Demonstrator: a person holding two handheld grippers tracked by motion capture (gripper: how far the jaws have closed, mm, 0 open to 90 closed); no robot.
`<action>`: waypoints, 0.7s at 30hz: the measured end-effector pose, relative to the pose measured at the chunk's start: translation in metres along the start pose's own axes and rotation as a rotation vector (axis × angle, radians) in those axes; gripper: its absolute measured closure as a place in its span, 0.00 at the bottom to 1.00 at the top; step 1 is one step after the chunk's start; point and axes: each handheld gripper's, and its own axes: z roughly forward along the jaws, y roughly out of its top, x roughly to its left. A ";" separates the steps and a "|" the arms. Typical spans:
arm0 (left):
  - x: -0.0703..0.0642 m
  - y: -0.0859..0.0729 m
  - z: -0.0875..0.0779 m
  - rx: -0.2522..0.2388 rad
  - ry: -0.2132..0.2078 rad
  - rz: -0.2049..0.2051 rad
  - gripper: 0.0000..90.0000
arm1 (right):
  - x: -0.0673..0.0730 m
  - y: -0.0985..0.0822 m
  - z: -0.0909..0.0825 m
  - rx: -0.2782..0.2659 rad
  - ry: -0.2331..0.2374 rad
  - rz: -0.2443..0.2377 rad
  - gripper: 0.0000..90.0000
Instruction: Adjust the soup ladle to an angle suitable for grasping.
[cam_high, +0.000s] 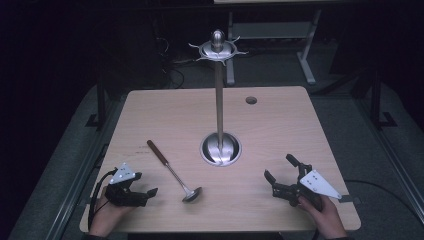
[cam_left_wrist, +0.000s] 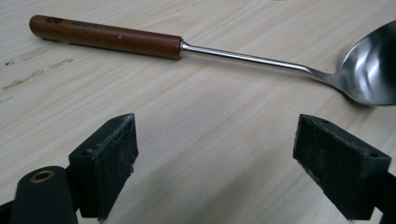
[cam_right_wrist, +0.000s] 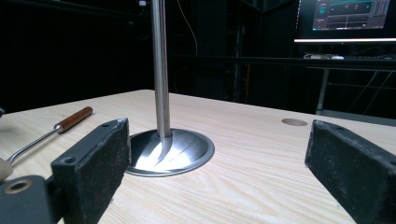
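Here, both tongs are spread wide with nothing between them: left tongs (cam_high: 150, 192) near the steel ladle with a brown wooden handle (cam_high: 172, 170) lying on the pale wooden tabletop (cam_high: 280, 125), right tongs (cam_high: 280, 167) facing the tall steel hook stand (cam_high: 219, 100).

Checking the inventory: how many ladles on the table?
1. The ladle lies flat on the table, left of the hook stand, bowl nearest the left tool.

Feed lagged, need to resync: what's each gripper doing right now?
Left gripper: open, holding nothing, jaws facing the ladle on the table.
Right gripper: open, holding nothing, jaws facing the steel stand.
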 end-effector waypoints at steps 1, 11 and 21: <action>0.000 0.001 0.000 -0.003 0.002 -0.001 0.15 | 0.000 0.000 0.000 0.000 0.001 -0.001 0.07; 0.000 0.009 0.003 -0.015 0.017 -0.018 0.32 | 0.000 0.000 0.000 0.000 0.004 -0.004 0.07; 0.005 0.018 0.007 -0.025 0.015 -0.042 0.55 | -0.001 0.000 0.000 -0.001 0.007 -0.003 0.07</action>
